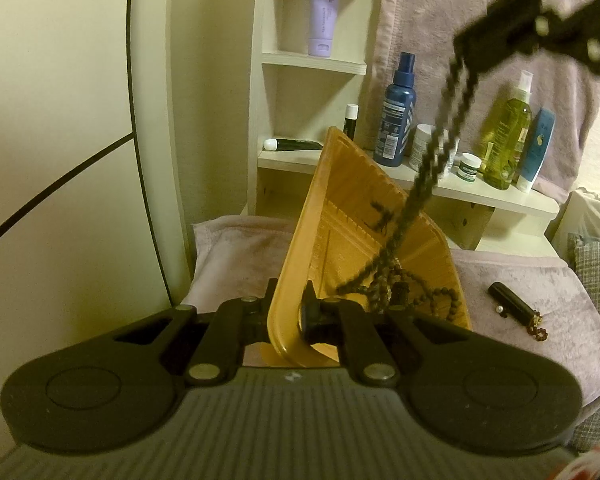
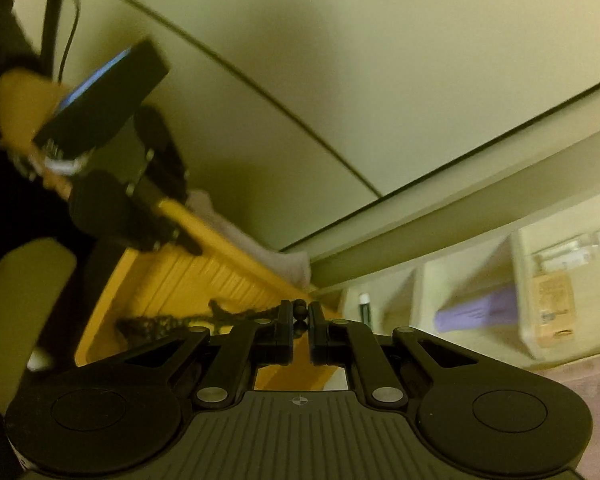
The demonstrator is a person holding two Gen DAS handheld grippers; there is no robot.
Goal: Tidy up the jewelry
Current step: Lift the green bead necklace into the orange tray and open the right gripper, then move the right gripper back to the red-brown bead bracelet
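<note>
Dark beaded necklace (image 1: 440, 148) hangs in a doubled strand from the right tool (image 1: 540, 12) at the upper right of the left wrist view, its lower end trailing into the ribbed orange plastic tray (image 1: 340, 200). The left tool (image 1: 288, 312) is clamped on the tray's near rim, holding it tilted above the mauve towel (image 1: 236, 252). Farther right on the towel lies a black cylindrical case (image 1: 512, 304).

From the right wrist view, the right tool (image 2: 300, 320) is nearly closed, pinching the necklace (image 2: 300, 312) beads; the strand runs left over the tray (image 2: 188, 280).
</note>
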